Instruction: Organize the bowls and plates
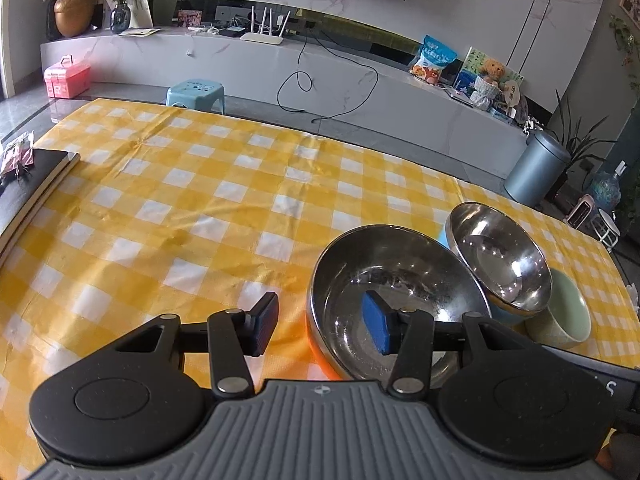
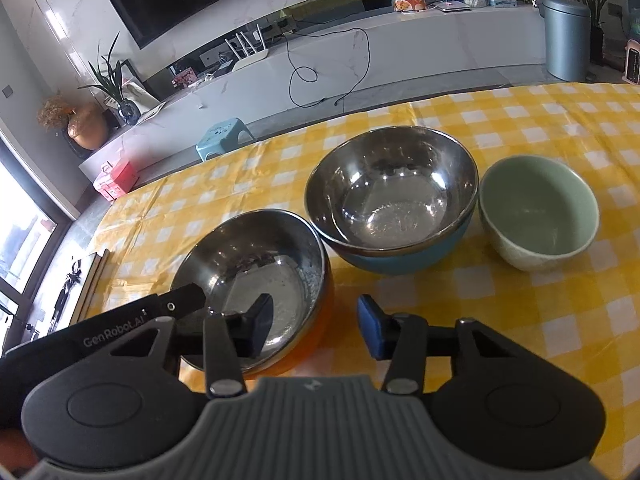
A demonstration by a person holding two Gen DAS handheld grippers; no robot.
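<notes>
A steel bowl with an orange outside stands on the yellow checked cloth. My left gripper is open and straddles the bowl's left rim, with one finger inside and the other outside; its pads stand clear of the thin wall. My right gripper is open astride the opposite rim in the same way. The left gripper's body shows at the bowl's left side in the right wrist view. Behind it stand a steel bowl with a blue outside and a pale green ceramic bowl.
The table stretches away to the left of the bowls under the checked cloth. A dark notebook lies at its left edge. Beyond the far edge are a blue stool and a grey bin on the floor.
</notes>
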